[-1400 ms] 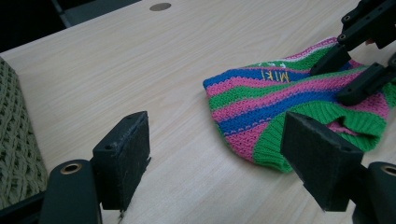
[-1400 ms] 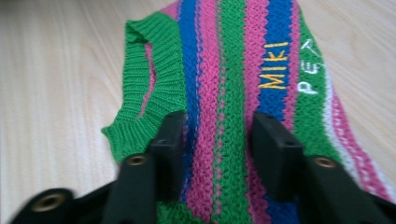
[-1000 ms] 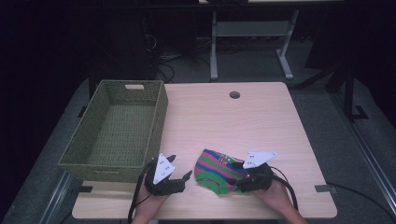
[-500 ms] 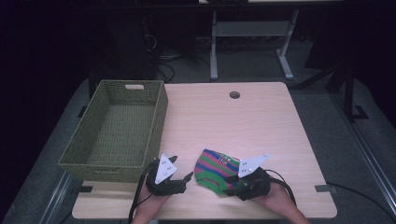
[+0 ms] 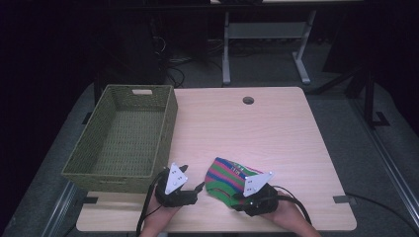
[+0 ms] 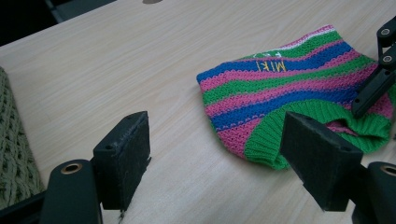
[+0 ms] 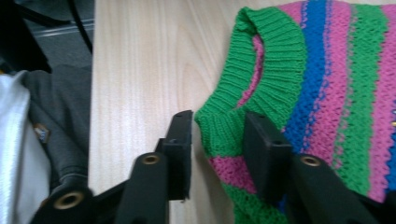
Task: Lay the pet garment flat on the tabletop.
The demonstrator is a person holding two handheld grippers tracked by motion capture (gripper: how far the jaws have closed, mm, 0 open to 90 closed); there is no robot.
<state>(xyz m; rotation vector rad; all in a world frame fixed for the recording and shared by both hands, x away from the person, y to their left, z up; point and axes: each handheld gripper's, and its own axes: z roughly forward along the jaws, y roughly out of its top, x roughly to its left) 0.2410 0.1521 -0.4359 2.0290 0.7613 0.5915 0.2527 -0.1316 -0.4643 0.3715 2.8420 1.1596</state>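
Note:
A small knit garment [image 5: 231, 174] striped in pink, green and blue lies flat near the table's front edge, with yellow lettering on it [image 6: 271, 66]. My left gripper [image 5: 193, 177] rests just left of it, open, with bare wood between its jaws [image 6: 215, 154]. My right gripper [image 5: 237, 198] reaches in from the right at the garment's near end. Its jaws have just been closing and now straddle the green ribbed hem [image 7: 224, 126]. The hem lies between the pads [image 7: 219, 135], and I see no pinch in the fabric.
An empty green woven basket [image 5: 168, 123] stands at the table's left side, close to my left gripper. The wooden table [image 5: 257, 133] has a cable hole [image 5: 248, 100] at the far middle. A person's dark sleeve [image 7: 56, 121] shows by the table edge.
My right gripper slid left over the garment's near end and its jaws narrowed around the green hem. The left gripper and the basket stayed where they were.

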